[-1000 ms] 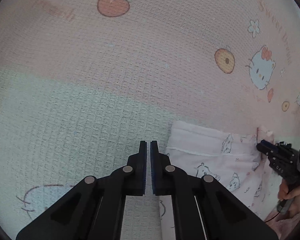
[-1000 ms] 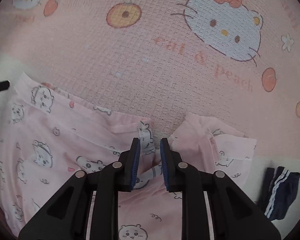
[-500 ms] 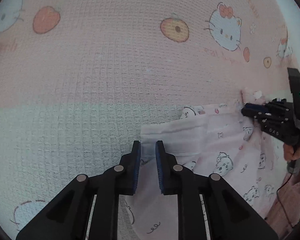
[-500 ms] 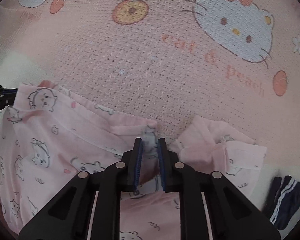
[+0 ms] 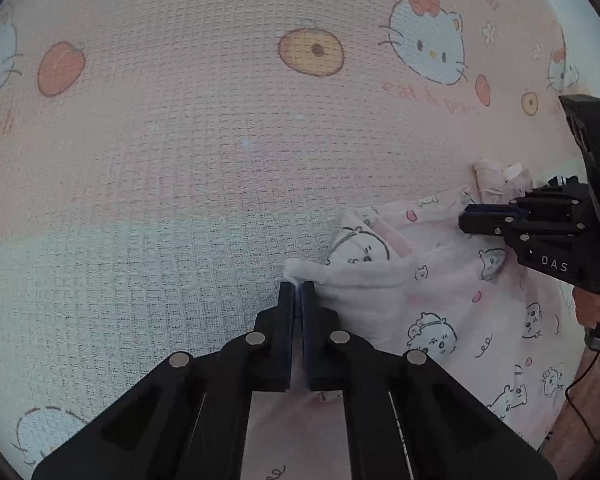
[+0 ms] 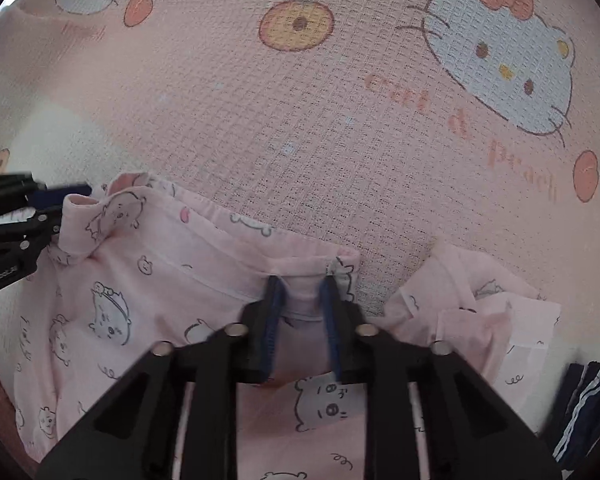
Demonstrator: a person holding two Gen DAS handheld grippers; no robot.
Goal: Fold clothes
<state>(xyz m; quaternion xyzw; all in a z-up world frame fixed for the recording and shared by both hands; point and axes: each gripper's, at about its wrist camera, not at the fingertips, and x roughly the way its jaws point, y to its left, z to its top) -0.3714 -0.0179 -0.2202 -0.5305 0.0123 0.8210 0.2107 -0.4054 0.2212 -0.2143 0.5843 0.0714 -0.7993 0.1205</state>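
Navy striped garment (image 6: 580, 408) (beside pink pajamas (image 6: 140, 280))

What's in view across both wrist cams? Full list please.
cover: 1, pink and pale green waffle weave with cat and peach print, under everything.
pyjama garment: 1, pale pink with a cartoon animal print, spread on the cover; the crumpled pink piece at its right may be part of it, cannot tell.
striped garment: 1, dark navy with white stripes, lower right edge of the right wrist view.
left gripper: 1, black, shut on the pyjama garment's white corner.
right gripper: 1, black with blue pads, shut on the garment's top hem.
hand: 1, holding the right gripper's handle.
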